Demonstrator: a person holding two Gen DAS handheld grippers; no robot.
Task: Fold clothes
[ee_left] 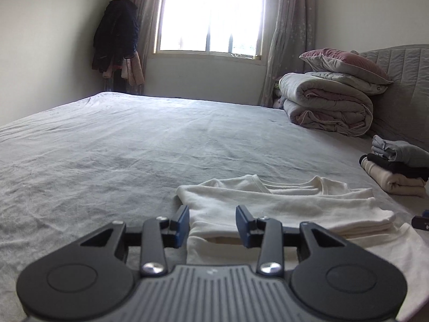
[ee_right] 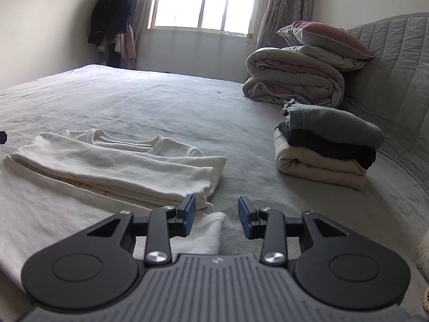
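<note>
Lying on the bed: the items listed below.
Left hand-held gripper (ee_left: 212,225): hanging low over the near left edge of the white shirt, released; its blue pads (ee_left: 181,225) are standing apart and pressing on nothing, with shirt fabric showing in the gap between them.
Right hand-held gripper (ee_right: 216,221): hanging low over the near right corner of the shirt, released; the left pad is sitting over the shirt's hem, the right pad over bare sheet, neither gripping cloth.
White shirt (ee_right: 115,166): lying flat on the bed (ee_left: 134,139) just ahead of both grippers, neckline pointing away from them, sleeves folded across the body in layered bands; the lower body is spreading toward the grippers, unfolded.
Folded stack (ee_right: 324,150): resting ahead and to the right of the right hand-held gripper, well apart from the shirt; a grey knit on top, a black garment in the middle, a cream one beneath.
Rolled quilt (ee_right: 292,80): sitting farther ahead beyond the stack, against the padded headboard (ee_right: 396,61), carrying two pillows (ee_right: 324,37).
Window (ee_left: 211,13): glowing straight ahead past the far side of the bed, flanked by curtains.
Hanging dark clothes (ee_left: 116,35): drooping in the corner ahead and to the left.
</note>
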